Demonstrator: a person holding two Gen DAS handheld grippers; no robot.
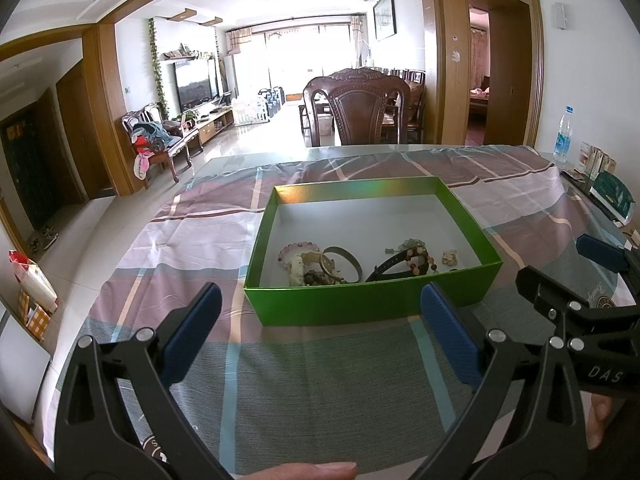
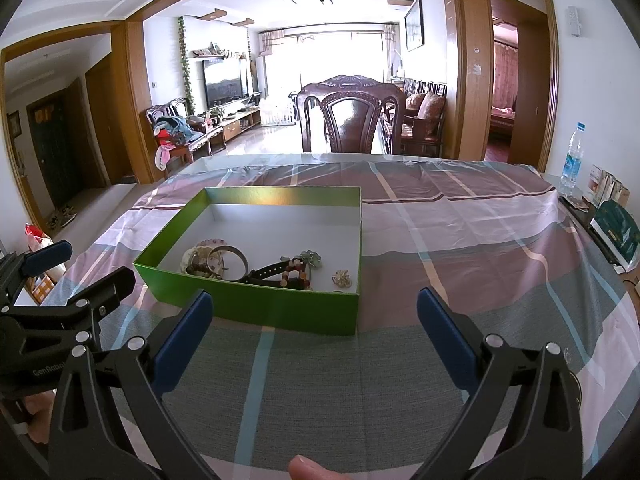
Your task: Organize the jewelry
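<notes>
A shallow green cardboard box (image 1: 372,300) with a white inside sits on the plaid pink, grey and teal tablecloth (image 1: 320,380), at 12 o'clock from the left gripper (image 1: 320,334) and at 11 o'clock from the right gripper (image 2: 312,334). Both grippers hover above the cloth short of the box's near wall, jaws spread wide and holding nothing. The jewelry lies bunched along the near inside wall: a pale pink bead bracelet (image 1: 298,250), a dark metal bangle (image 1: 344,264), a black strap watch (image 1: 386,270), a brown wooden bead bracelet (image 1: 420,262) and a small gold trinket (image 1: 450,257). The box's far half is bare white floor. Open cloth stretches at 1 to 3 o'clock of the box toward a clear plastic water bottle (image 2: 573,156) at the table's right edge.
</notes>
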